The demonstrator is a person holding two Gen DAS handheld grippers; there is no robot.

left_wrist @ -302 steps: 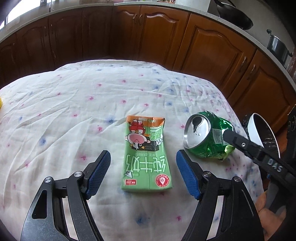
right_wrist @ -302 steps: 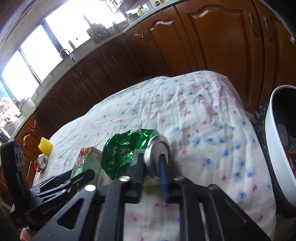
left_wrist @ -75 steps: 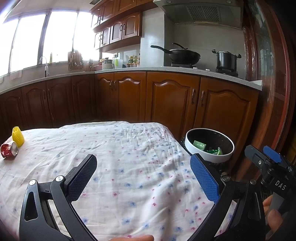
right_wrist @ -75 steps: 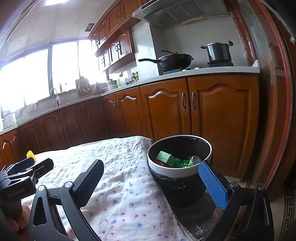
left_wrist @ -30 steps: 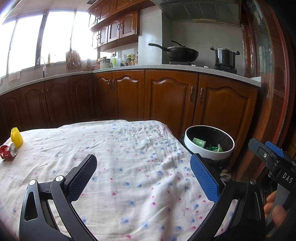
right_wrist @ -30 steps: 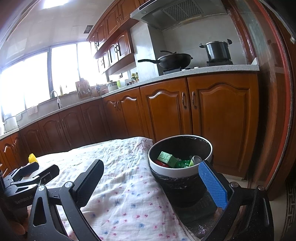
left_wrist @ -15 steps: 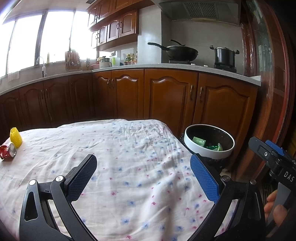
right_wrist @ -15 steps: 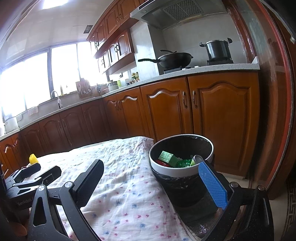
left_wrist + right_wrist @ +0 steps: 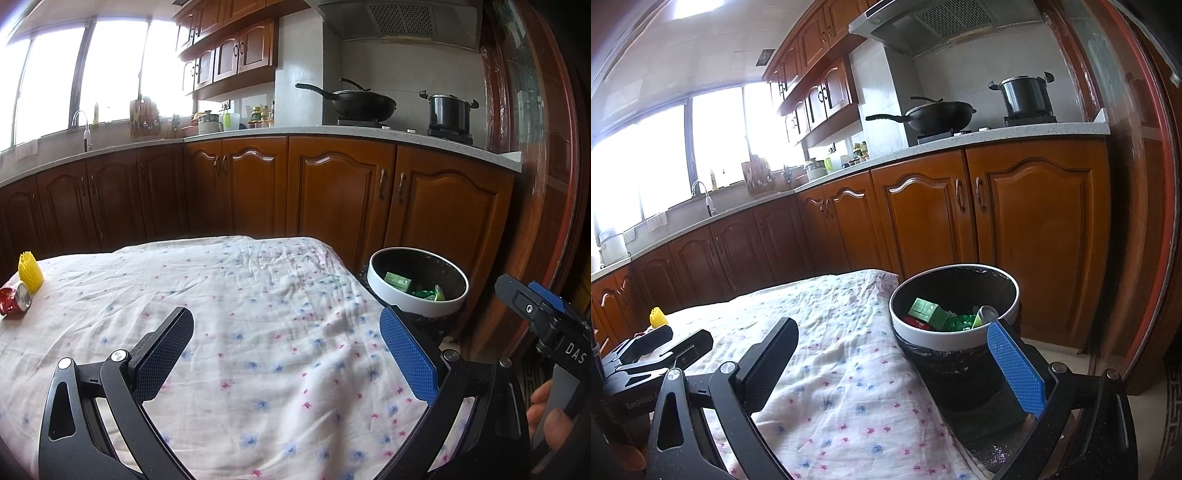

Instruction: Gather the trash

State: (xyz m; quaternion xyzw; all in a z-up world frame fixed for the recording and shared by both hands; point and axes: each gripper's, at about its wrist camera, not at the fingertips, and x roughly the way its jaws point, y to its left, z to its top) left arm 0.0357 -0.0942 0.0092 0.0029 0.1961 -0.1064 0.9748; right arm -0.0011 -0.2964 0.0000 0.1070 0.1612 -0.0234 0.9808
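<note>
Both grippers empty w/ jaws spread wide: left gripper (image 9: 284, 343) hangs over the cloth-covered counter (image 9: 258, 295); right gripper (image 9: 894, 350) hangs near the counter's edge, beside the trash bin (image 9: 955, 341); bin stands on the floor just off the counter's right end, already holding a green carton (image 9: 925, 310), a crushed green can (image 9: 964, 319) & sth red underneath

Trash left to collect, by my read: red crushed can (image 9: 14, 301) & yellow foam net (image 9: 30, 267), both at the far left edge of the counter, touching or nearly so, well apart from the bin

Risks from here:
- red can lies on its side right at the counter's edge; a nudge from one jaw before closing could roll it off onto the floor
- can & net sit so close that jaws may catch both or clip the net & drag it; net is prob. soft & light, may slip out mid-carry
- cloth is loose & wrinkled; a low approach could snag a fold & pull it, shifting both items
- long carry across the counter to the bin; a weak grip on the dented can could drop it short
- bin rim close to the counter's corner; an early release lands trash on the cloth or floor, not inside
</note>
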